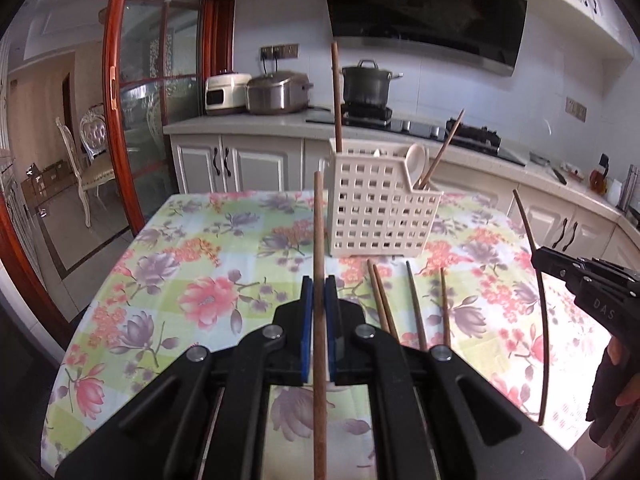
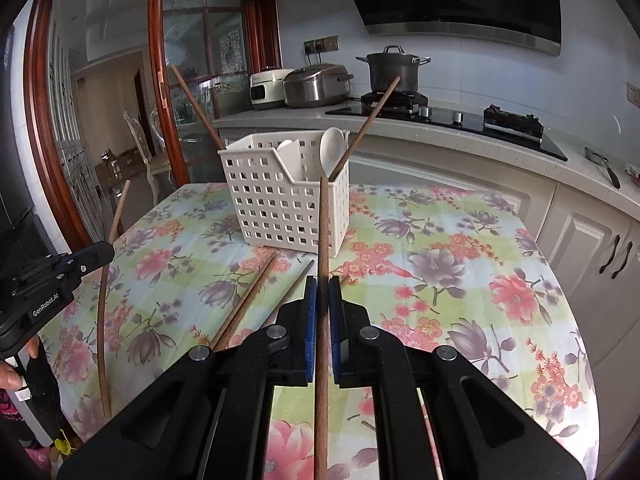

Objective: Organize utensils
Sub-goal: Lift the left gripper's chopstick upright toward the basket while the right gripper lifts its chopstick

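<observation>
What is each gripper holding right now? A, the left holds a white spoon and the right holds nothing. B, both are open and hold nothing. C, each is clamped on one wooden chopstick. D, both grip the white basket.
C: the left gripper is shut on a chopstick between its blue pads, and the right gripper pinches another chopstick, both short of the basket.

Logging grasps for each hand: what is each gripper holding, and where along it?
The left gripper and the right gripper each clamp one wooden chopstick roughly mid-shaft.
</observation>
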A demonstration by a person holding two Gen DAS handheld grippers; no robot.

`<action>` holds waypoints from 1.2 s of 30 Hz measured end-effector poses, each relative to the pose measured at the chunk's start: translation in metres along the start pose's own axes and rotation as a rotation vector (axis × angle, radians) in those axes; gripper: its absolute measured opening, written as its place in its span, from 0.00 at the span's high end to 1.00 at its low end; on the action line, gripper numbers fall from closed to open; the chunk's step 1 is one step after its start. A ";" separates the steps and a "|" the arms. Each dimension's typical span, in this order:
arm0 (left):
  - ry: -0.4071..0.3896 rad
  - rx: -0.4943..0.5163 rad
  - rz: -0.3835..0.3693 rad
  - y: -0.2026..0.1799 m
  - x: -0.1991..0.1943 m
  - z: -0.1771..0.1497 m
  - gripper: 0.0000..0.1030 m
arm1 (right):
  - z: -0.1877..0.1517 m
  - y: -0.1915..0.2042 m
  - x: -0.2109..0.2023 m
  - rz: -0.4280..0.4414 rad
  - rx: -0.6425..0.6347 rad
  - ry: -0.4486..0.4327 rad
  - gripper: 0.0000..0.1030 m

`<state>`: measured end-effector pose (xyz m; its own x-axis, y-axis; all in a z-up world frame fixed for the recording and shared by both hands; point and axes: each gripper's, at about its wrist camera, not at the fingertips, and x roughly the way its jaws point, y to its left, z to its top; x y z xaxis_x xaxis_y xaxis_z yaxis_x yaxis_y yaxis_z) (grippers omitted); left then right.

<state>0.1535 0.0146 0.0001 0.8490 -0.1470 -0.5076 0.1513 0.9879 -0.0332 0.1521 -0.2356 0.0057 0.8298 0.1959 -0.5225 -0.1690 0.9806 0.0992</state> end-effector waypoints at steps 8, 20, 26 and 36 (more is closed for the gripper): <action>-0.105 -0.012 -0.016 -0.003 -0.043 0.009 0.94 | 0.010 0.005 -0.040 0.009 -0.026 -0.122 0.94; -0.182 0.021 0.011 -0.018 -0.059 0.010 0.94 | 0.010 0.009 -0.058 0.010 -0.027 -0.171 0.94; -0.208 0.004 0.009 -0.015 -0.065 0.011 0.94 | 0.010 0.012 -0.064 0.020 -0.026 -0.200 0.94; -0.216 0.020 0.000 -0.021 -0.058 0.016 0.94 | 0.011 0.019 -0.061 0.035 -0.040 -0.199 0.94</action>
<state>0.1088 0.0015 0.0442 0.9374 -0.1561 -0.3113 0.1593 0.9871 -0.0151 0.1037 -0.2289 0.0487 0.9112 0.2309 -0.3413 -0.2170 0.9730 0.0789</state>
